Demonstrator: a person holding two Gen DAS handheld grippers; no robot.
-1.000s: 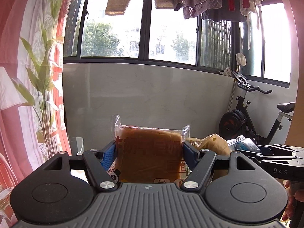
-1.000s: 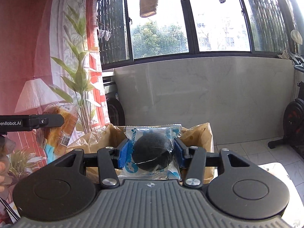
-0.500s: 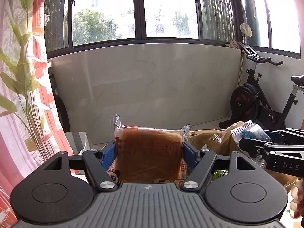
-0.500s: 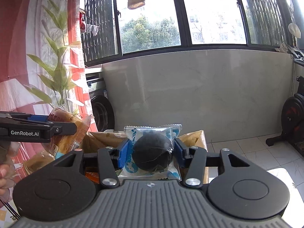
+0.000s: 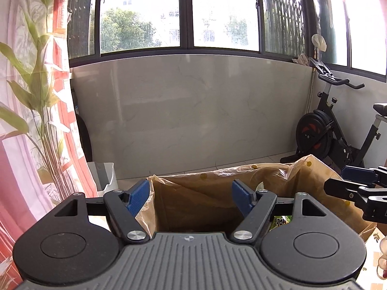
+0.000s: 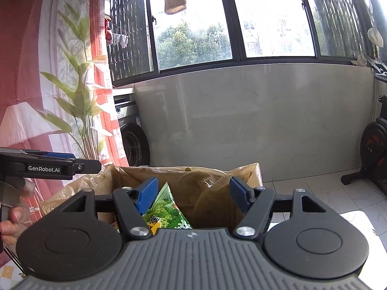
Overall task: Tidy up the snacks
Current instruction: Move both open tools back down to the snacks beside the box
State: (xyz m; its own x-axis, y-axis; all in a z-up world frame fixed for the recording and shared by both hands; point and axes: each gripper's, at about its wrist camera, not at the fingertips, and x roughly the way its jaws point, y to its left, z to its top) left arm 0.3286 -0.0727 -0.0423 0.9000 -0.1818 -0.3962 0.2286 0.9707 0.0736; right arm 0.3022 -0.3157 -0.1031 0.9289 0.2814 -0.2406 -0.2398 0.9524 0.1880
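Right gripper just opened, empty — green snack packet below in bag.

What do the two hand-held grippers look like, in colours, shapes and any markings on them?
Both the left gripper and the right gripper are matte black, with a ribbed grey front plate, two round black housings, silver screws and ribbed blue finger pads. Seen from the right wrist camera, the side of the left gripper bears white lettering "GenRobot.AI".
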